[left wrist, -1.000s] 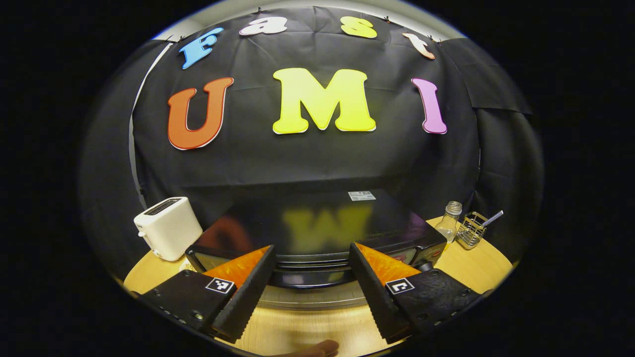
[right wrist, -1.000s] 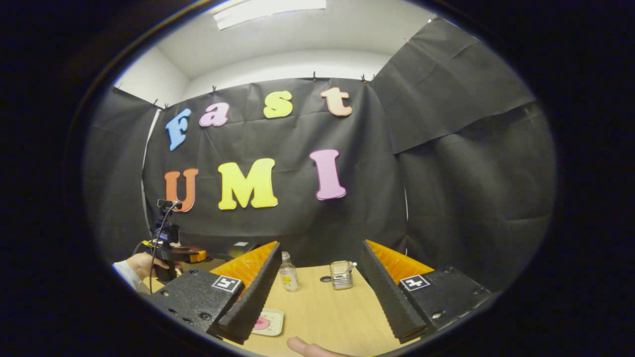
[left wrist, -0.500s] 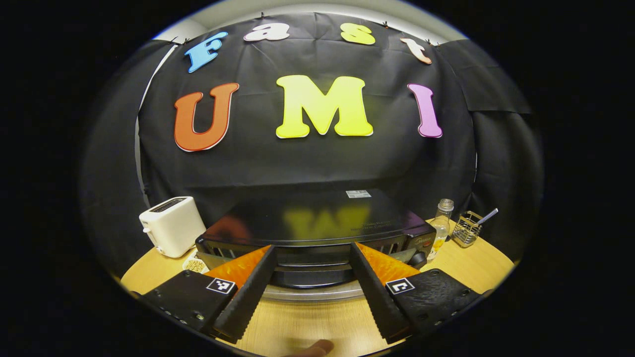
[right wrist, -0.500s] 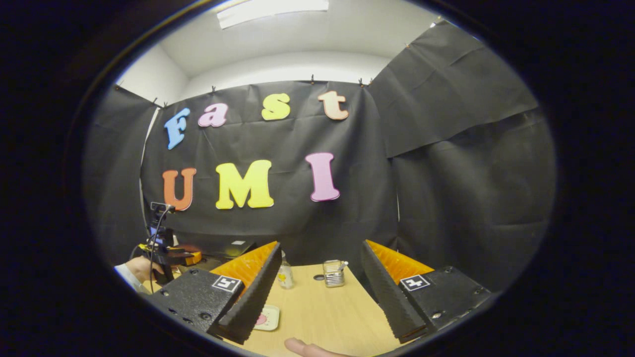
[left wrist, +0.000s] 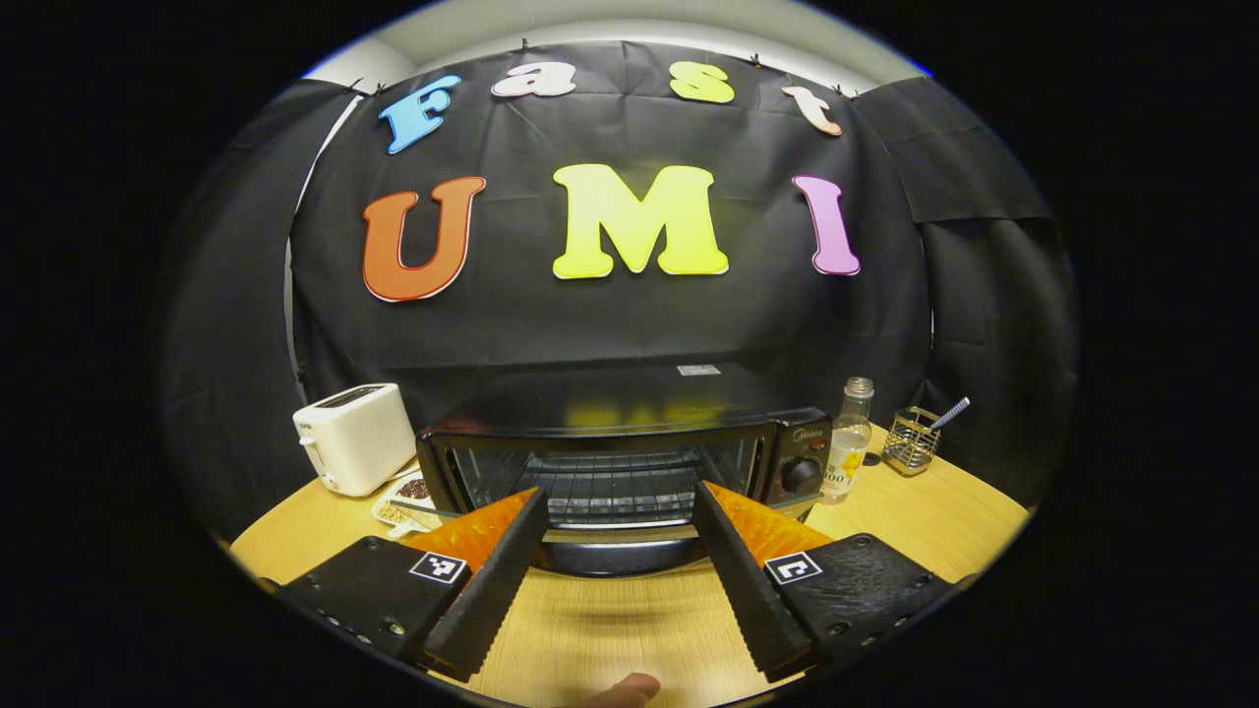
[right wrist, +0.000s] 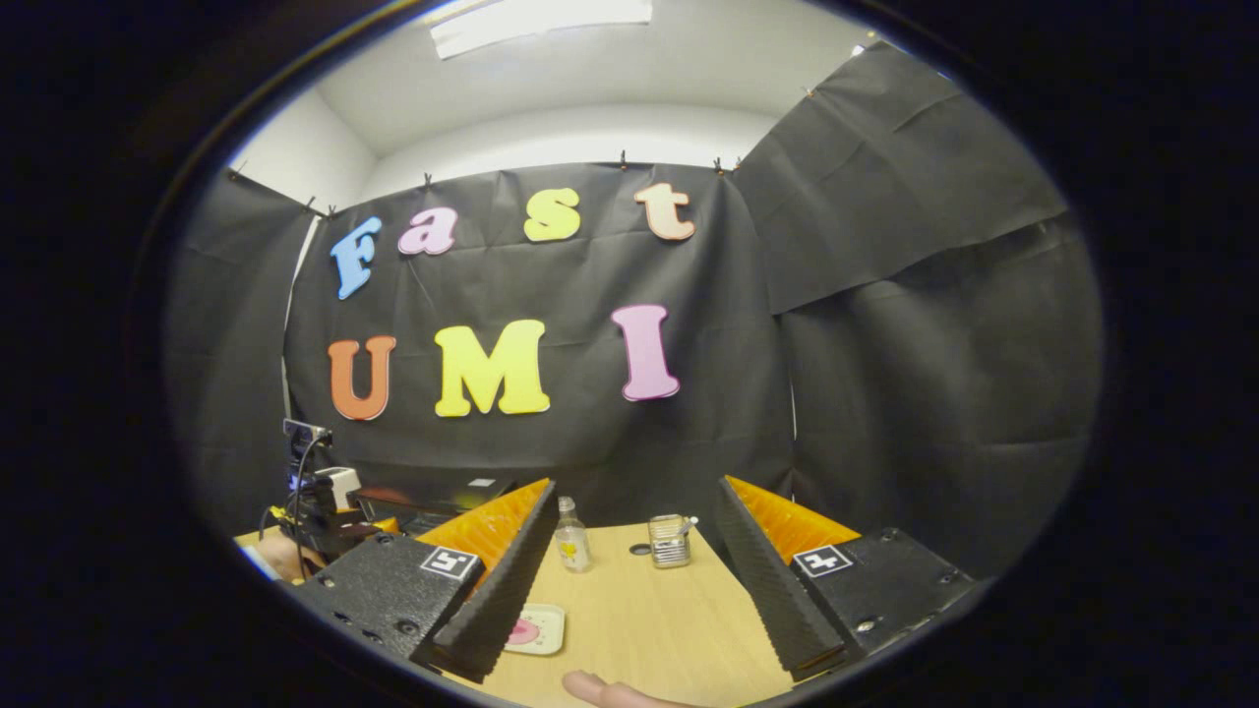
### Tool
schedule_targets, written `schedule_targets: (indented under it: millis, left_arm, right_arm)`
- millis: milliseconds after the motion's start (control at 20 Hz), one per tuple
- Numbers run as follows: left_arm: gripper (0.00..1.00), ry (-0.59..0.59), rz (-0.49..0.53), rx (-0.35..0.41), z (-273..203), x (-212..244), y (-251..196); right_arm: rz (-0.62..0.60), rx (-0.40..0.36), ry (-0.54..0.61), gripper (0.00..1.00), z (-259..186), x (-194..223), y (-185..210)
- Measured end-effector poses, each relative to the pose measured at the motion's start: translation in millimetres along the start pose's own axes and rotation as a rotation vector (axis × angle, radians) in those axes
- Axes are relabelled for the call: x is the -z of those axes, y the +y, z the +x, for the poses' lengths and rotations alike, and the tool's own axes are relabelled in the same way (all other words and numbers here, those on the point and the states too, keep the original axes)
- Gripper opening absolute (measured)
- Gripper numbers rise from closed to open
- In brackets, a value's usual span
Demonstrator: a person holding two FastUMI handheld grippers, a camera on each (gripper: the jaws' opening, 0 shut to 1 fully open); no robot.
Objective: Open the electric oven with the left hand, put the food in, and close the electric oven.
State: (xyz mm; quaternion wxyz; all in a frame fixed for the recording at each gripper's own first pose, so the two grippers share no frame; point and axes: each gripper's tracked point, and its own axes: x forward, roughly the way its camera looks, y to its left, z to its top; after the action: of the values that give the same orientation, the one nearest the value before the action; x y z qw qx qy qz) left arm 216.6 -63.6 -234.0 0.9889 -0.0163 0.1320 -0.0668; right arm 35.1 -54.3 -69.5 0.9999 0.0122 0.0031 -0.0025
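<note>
Now, oven: the black electric oven [left wrist: 629,433] sits toward the back of the wooden table [left wrist: 610,639], its door [left wrist: 615,551] swung down flat toward the front edge, wire rack [left wrist: 610,489] in plain sight inside.
Left gripper: the left gripper [left wrist: 618,570] hovers low over the table in front of the oven, fingers spread wide with nothing between them; the dropped door lies just beyond the tips, and whether they touch it I cannot tell.
Right gripper: the right gripper [right wrist: 629,580] hangs over the table's right part, fingers apart and empty.
Food: a small plate [right wrist: 532,629] with something pink on it lies near the front edge, partly hidden behind the right gripper's left finger [right wrist: 497,580]; what the food is I cannot make out.
Oven's left side: a white toaster [left wrist: 354,438] stands by the table's left edge, and a dish of nuts or seeds [left wrist: 403,501] lies between toaster and oven.
Oven's right side: a clear bottle [left wrist: 848,442] stands just beside the control knob [left wrist: 802,475], then a wire holder [left wrist: 910,441] with a straw-like stick in it, toward the back right edge.
Thumbs: a fingertip [left wrist: 629,690] peeks in at the bottom of the left gripper view, another [right wrist: 600,690] at the bottom of the right gripper view.
</note>
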Motion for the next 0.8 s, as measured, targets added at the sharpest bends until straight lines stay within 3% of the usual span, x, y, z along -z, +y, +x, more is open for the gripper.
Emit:
schedule_targets:
  millis: [250, 300, 350, 450, 550, 600, 800]
  left_arm:
    - [0.94, 0.021, -0.005, -0.002, -22.7, 26.2, -2.2]
    - [0.83, 0.025, -0.012, -0.004, -27.6, 33.7, -2.9]
    - [0.94, 0.025, -0.015, -0.006, -31.4, 38.4, -3.6]
    - [0.94, 0.066, -0.012, 0.001, -39.5, 60.1, -6.1]
    - [0.86, 0.042, 0.010, -0.002, -40.5, 62.1, -7.5]
    - [0.95, 0.031, 0.007, -0.001, -42.4, 62.5, -7.7]
    - [0.96, 0.060, -0.006, 0.002, -44.1, 74.6, -6.5]
  right_arm:
    - [0.008, -0.014, 0.004, 1.00, -0.5, 0.1, 10.9]
    - [0.003, -0.015, 0.001, 1.00, -0.4, -0.9, 12.3]
    - [-0.003, -0.017, 0.000, 1.00, -1.1, -1.5, 14.3]
    - [-0.006, -0.023, -0.002, 1.00, -1.0, -2.7, 19.6]
    - [-0.003, -0.033, 0.004, 0.97, -0.8, -0.8, 24.0]
    - [-0.005, -0.033, 0.007, 0.97, 0.8, 0.4, 25.3]
    - [-0.019, -0.029, 0.037, 1.00, 4.8, 9.3, 28.9]
